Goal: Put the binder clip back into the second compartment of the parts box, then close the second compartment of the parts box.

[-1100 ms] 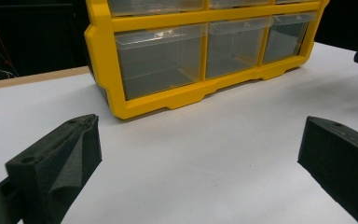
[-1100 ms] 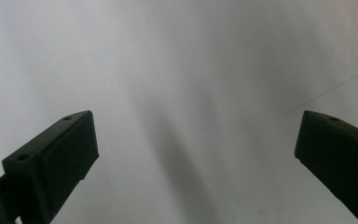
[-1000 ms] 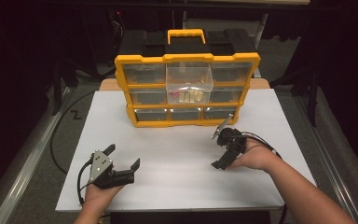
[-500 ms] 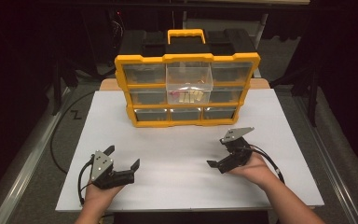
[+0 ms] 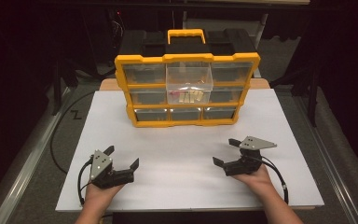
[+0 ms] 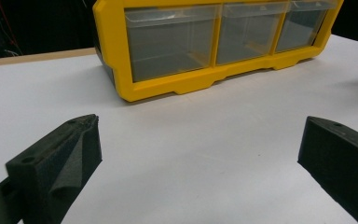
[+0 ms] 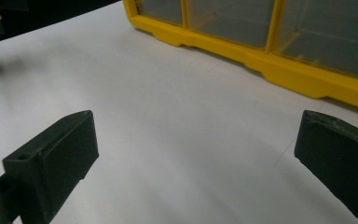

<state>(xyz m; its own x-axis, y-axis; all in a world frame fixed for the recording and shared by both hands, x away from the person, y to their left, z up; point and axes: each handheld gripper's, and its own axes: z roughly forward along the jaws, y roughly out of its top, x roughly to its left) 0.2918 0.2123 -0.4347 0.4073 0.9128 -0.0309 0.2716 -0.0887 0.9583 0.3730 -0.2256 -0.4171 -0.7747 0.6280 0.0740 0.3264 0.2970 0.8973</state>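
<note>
A yellow organizer (image 5: 186, 88) with clear drawers and a black back stands upright at the far middle of the white board (image 5: 177, 144). Its top middle drawer (image 5: 189, 79) juts forward and holds a few small pale pieces. My left gripper (image 5: 122, 157) rests open near the front left, nothing between its jaws. My right gripper (image 5: 224, 151) rests open at the front right, also empty. In the left gripper view the gripper (image 6: 198, 149) faces the organizer's bottom row (image 6: 214, 37). In the right gripper view the gripper (image 7: 196, 144) points at the organizer's base (image 7: 261, 60).
Black cables (image 5: 65, 126) run along the grey floor left of the board. A metal rail (image 5: 23, 163) borders the left side, another (image 5: 335, 158) the right. Bare white board lies between the grippers and the organizer.
My right gripper has drawn back from near the organizer's lower right toward the front edge and settled low on the board. The left gripper has stayed put.
</note>
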